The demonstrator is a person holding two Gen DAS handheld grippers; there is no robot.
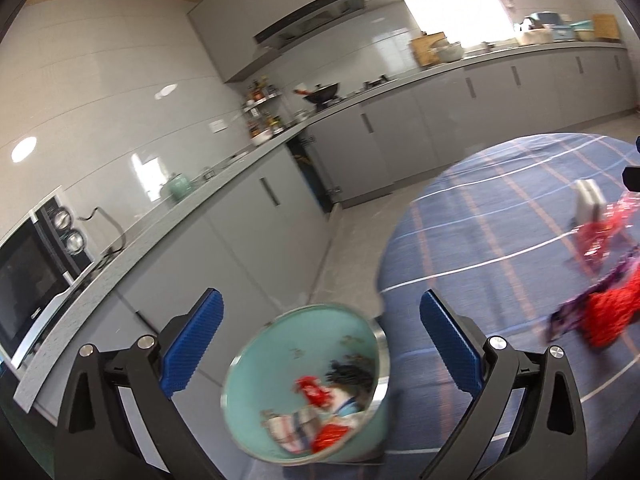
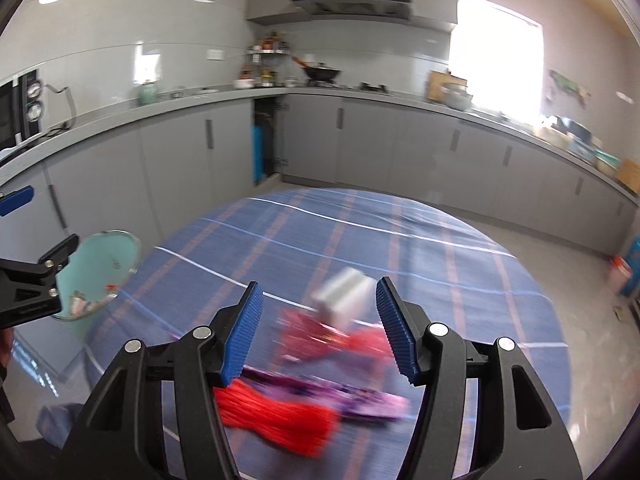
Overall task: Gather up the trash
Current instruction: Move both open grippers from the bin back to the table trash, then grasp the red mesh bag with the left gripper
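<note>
A teal bin (image 1: 308, 384) with wrappers inside sits tilted at the near edge of the round table with a blue plaid cloth (image 1: 500, 216). My left gripper (image 1: 320, 304) is open wide around the bin, and neither pad touches it. The right wrist view shows the bin (image 2: 100, 268) at the table's left edge, with the left gripper (image 2: 42, 222) beside it. My right gripper (image 2: 320, 286) hangs open above the table (image 2: 360, 232). Under it lie a small white box (image 2: 344, 296), a pink-red wrapper (image 2: 316, 336), a purple wrapper (image 2: 348, 398) and a red wrapper (image 2: 276, 416), all blurred.
Grey kitchen cabinets and a counter (image 2: 360, 100) run around the room behind the table. A microwave (image 1: 28, 276) stands on the left counter, a wok (image 2: 322, 72) on the stove. One cabinet door (image 2: 264, 144) stands open. An orange and white object (image 2: 620, 272) sits on the floor at right.
</note>
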